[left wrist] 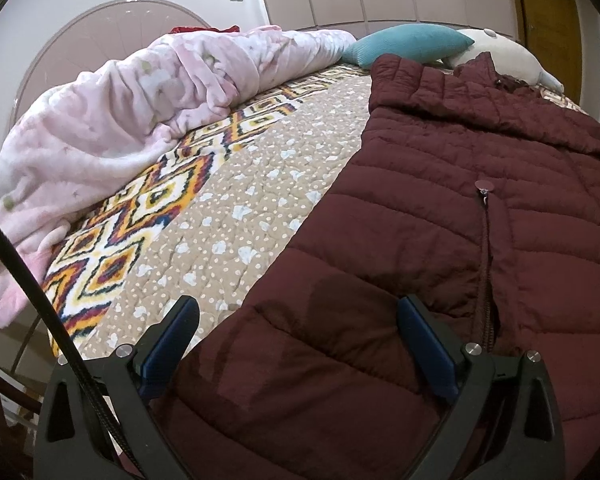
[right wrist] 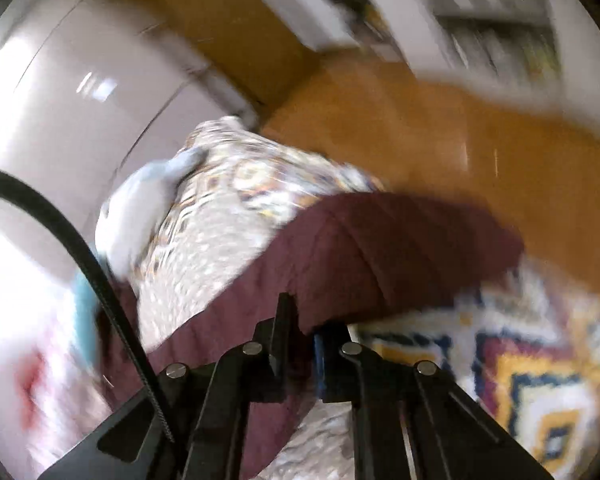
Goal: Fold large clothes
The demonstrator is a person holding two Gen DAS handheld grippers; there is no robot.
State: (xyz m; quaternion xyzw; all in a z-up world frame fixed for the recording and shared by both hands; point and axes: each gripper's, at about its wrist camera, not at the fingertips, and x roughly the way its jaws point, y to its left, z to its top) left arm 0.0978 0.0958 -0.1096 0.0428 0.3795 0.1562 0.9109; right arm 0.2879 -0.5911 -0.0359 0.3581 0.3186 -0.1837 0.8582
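Puffer jacket fold being started on the bed, one side only

The maroon puffer jacket (left wrist: pixel 480 200) is lying spread on the patterned bedspread (left wrist: pixel 228 200), zipper side up. The left claw (left wrist: pixel 298 320) is being held wide open over the hem, gripping nothing. The right claw (right wrist: pixel 306 332) is pinched nearly closed on a jacket edge (right wrist: pixel 380 248), which is being lifted; that view is badly blurred. Slippery quilted fabric is probably the risk here: with such a thin bite being taken, the edge could slide out mid-swing, and with the other side being left unpinned the whole jacket might get dragged.
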